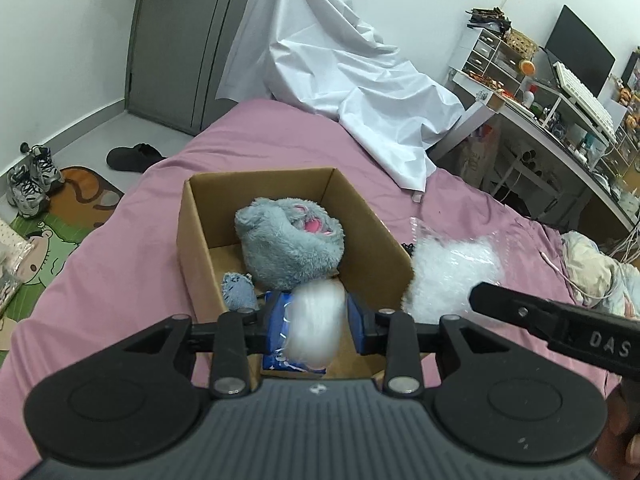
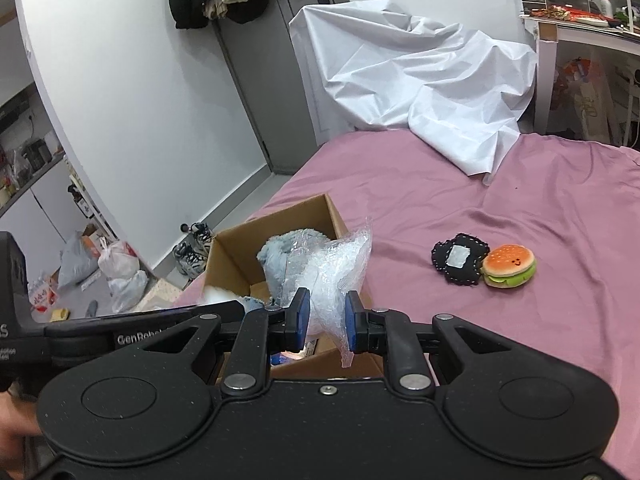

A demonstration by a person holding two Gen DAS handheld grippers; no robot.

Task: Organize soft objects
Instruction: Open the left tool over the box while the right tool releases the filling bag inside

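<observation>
The left gripper (image 1: 316, 322) is clamped on a white fluffy ball (image 1: 316, 320), its blue pads pressing both sides, and holds it above the near end of an open cardboard box (image 1: 192, 216). The right gripper (image 2: 327, 322) pinches a clear plastic bag of white filling (image 2: 336, 276) by its lower part; the bag stands up from the pads beside the box's right wall (its top corner rises above the box rim).

Inside the box lie a grey plush toy (image 1: 290, 240) with a pink mouth, a small blue-grey plush piece (image 1: 239, 288) at its near left, and some blue packaging (image 1: 280, 356) under the ball.

The box rests on a bed with a pink sheet (image 2: 520, 200). Farther right on the sheet, a black fabric patch (image 2: 460, 260) and a small burger plush (image 2: 509, 266) lie touching. A crumpled white sheet (image 2: 420, 80) is heaped at the far end of the bed.
</observation>
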